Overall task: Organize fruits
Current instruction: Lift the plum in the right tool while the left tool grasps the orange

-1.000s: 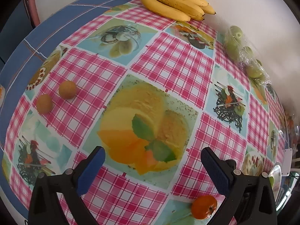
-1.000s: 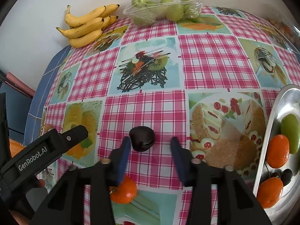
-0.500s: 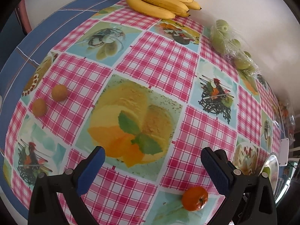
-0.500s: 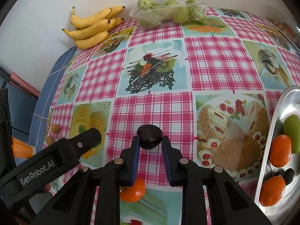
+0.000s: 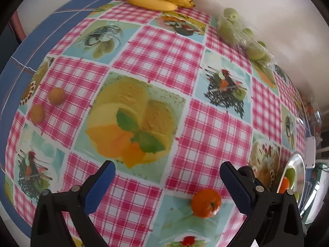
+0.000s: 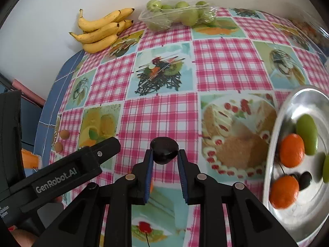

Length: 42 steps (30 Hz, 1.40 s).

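Observation:
In the right wrist view my right gripper (image 6: 164, 154) is shut on a dark plum (image 6: 163, 149), held a little above the checked tablecloth. To its right stands a steel plate (image 6: 287, 111) with oranges (image 6: 292, 153), green fruit (image 6: 306, 133) and a small dark fruit (image 6: 305, 181). My left gripper (image 5: 167, 177) is open above the cloth, nothing between its fingers. An orange (image 5: 206, 202) lies on the cloth just inside its right finger. Two small brown fruits (image 5: 56, 96) sit at the table's left side.
A bunch of bananas (image 6: 102, 30) and a clear bag of green fruit (image 6: 176, 13) lie along the white wall at the back. The left gripper's body (image 6: 61, 175) reaches in at the lower left of the right wrist view. The table's blue edge (image 5: 37, 41) runs at the left.
The right gripper's jaws closed around the dark plum and raised it off the cloth. The left gripper drifted right, so the steel plate now shows at its right edge.

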Each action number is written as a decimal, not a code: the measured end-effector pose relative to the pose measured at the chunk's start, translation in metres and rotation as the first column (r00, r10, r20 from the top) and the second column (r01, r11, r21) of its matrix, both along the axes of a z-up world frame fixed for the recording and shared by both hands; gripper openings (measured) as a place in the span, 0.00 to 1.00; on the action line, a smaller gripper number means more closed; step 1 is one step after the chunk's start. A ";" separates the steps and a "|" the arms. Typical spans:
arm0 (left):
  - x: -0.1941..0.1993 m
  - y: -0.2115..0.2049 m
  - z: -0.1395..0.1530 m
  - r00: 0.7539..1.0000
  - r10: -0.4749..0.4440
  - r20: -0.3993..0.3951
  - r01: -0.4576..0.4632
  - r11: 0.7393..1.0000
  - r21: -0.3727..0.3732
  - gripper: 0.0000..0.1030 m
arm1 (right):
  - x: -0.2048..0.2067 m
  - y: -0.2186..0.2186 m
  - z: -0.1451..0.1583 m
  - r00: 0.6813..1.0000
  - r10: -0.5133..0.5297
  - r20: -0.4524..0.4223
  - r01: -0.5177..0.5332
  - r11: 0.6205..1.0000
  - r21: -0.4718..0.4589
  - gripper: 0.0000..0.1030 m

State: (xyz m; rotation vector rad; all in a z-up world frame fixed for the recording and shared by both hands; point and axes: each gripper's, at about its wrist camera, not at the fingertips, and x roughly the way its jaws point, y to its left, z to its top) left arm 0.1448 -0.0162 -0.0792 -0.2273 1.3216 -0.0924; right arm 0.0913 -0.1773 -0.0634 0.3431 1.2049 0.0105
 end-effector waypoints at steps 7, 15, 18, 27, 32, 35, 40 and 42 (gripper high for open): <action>-0.008 -0.006 -0.004 0.999 -0.002 -0.040 0.000 0.999 -0.036 0.91 | -0.015 -0.008 0.009 1.000 -0.007 -0.011 0.007 1.000 -0.022 0.24; -0.017 -0.020 -0.004 0.997 -0.049 -0.053 0.046 0.998 -0.053 0.77 | -0.030 -0.023 0.017 0.999 -0.030 -0.018 0.029 0.999 -0.030 0.24; -0.018 -0.025 -0.006 0.996 -0.060 -0.062 0.056 0.997 -0.062 0.69 | -0.034 -0.029 0.019 0.999 -0.038 -0.020 0.037 0.999 -0.029 0.24; -0.023 -0.038 -0.011 0.993 -0.088 -0.078 0.080 0.992 -0.095 0.46 | -0.039 -0.041 0.023 0.998 -0.058 -0.019 0.058 0.998 -0.016 0.24; -0.024 -0.043 -0.009 0.992 -0.098 -0.076 0.088 0.989 -0.117 0.34 | -0.040 -0.043 0.025 0.998 -0.066 -0.013 0.066 0.998 -0.013 0.24; -0.024 -0.043 -0.008 0.993 -0.094 -0.076 0.084 0.989 -0.119 0.34 | -0.040 -0.044 0.026 0.998 -0.069 -0.010 0.069 0.998 -0.011 0.24; -0.022 -0.042 -0.004 0.995 -0.075 -0.061 0.066 0.989 -0.131 0.33 | -0.041 -0.044 0.028 0.997 -0.074 -0.006 0.074 0.997 -0.010 0.24; -0.021 -0.041 0.000 0.996 -0.069 -0.050 0.061 0.989 -0.138 0.32 | -0.041 -0.044 0.030 0.997 -0.074 -0.003 0.074 0.997 -0.009 0.24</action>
